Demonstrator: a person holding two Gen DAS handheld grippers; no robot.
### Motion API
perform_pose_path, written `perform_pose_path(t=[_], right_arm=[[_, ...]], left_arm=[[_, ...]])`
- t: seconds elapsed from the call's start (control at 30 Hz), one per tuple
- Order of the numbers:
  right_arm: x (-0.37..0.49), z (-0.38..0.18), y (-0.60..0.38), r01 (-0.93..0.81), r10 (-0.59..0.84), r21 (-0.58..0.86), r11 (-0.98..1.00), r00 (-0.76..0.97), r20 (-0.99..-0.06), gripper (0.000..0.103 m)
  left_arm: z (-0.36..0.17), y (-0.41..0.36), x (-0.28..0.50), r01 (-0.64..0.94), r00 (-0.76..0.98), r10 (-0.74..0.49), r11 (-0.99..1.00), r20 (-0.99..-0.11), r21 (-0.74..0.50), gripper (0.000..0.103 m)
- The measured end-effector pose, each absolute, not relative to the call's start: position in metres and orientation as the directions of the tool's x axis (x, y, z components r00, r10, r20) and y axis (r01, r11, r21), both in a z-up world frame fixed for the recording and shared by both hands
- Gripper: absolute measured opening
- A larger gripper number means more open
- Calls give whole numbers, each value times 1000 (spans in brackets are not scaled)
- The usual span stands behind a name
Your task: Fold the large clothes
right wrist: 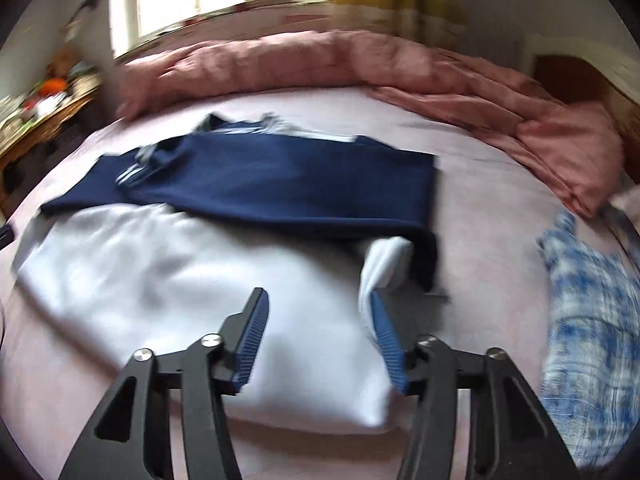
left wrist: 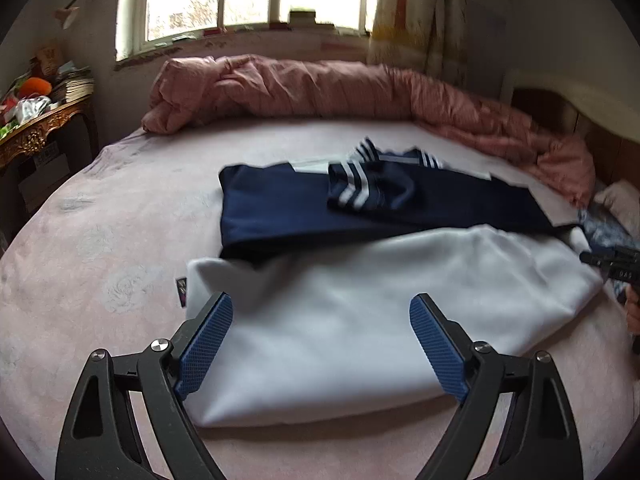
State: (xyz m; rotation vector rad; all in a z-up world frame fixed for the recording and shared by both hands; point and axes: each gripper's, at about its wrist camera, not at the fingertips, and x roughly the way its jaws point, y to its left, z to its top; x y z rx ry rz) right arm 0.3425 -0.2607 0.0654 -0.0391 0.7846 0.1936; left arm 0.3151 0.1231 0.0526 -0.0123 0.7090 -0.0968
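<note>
We're over the bed point(left wrist: 100, 208) with both grippers poised above the garment point(left wrist: 340, 320), a large white-and-navy piece lying flat across the middle of the pink sheet, white half toward us and navy half beyond it; our left gripper point(left wrist: 320, 340) has its fingers spread wide and holds nothing, hanging over the near left part of the white cloth, which reads as a line-up for a pinch on that edge; our right gripper point(right wrist: 318, 336) is also parted, somewhat narrower, empty too, its right finger close beside a little raised tuck of white fabric at the garment's right end, though with the blur we can't say whether it touches; the striped cuff point(left wrist: 360, 188) lies doubled back on top of the navy panel, so the sleeves look already brought inward, and we judge the long fold is what's left; taking the two near corners together would let the white half carry over evenly; the pink duvet point(left wrist: 320, 88) is bunched along the far side, out of the working area, and a blue-and-white patterned cloth point(right wrist: 588, 340) waits off to the right, just beside the garment but apart from it.
</note>
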Motion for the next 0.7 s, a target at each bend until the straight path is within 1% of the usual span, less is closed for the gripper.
perform_pose_path(t=[0.03, 0.1, 0.13, 0.2, 0.27, 0.37, 0.43, 0.53, 0.57, 0.63, 0.7], right_arm=[[340, 65, -248, -243, 181, 19, 970, 667, -723, 57], [333, 63, -225, -327, 182, -49, 944, 638, -748, 57], [329, 61, -214, -369, 189, -73, 927, 626, -757, 57], [321, 58, -193, -449, 223, -84, 889, 587, -778, 57], [313, 55, -173, -487, 210, -131, 864, 583, -785, 58], [302, 49, -150, -525, 184, -189, 830, 577, -796, 58], [296, 42, -139, -551, 166, -218, 806, 563, -810, 62], [287, 32, -124, -563, 107, -306, 768, 583, -805, 63], [287, 30, -122, -559, 92, -324, 763, 590, -802, 66], [290, 28, -119, -509, 13, -392, 766, 622, -783, 75], [296, 26, -118, -455, -49, -445, 771, 654, -755, 75]], left_arm=[[49, 116, 316, 116, 725, -111, 993, -679, -38, 88], [42, 99, 313, 229, 680, -182, 973, -711, -31, 88], [36, 90, 311, 277, 650, -189, 961, -736, -2, 88], [25, 70, 306, 332, 620, -150, 939, -770, 85, 88], [15, 56, 303, 372, 611, -115, 915, -783, 156, 88], [5, 44, 302, 378, 617, -50, 894, -785, 240, 89], [3, 42, 303, 370, 624, -46, 897, -780, 243, 89], [4, 40, 298, 393, 634, -61, 884, -771, 253, 89], [3, 38, 298, 395, 642, -46, 875, -765, 279, 89], [-1, 33, 295, 392, 665, -6, 854, -747, 342, 90], [-3, 29, 292, 399, 698, 3, 829, -717, 393, 92]])
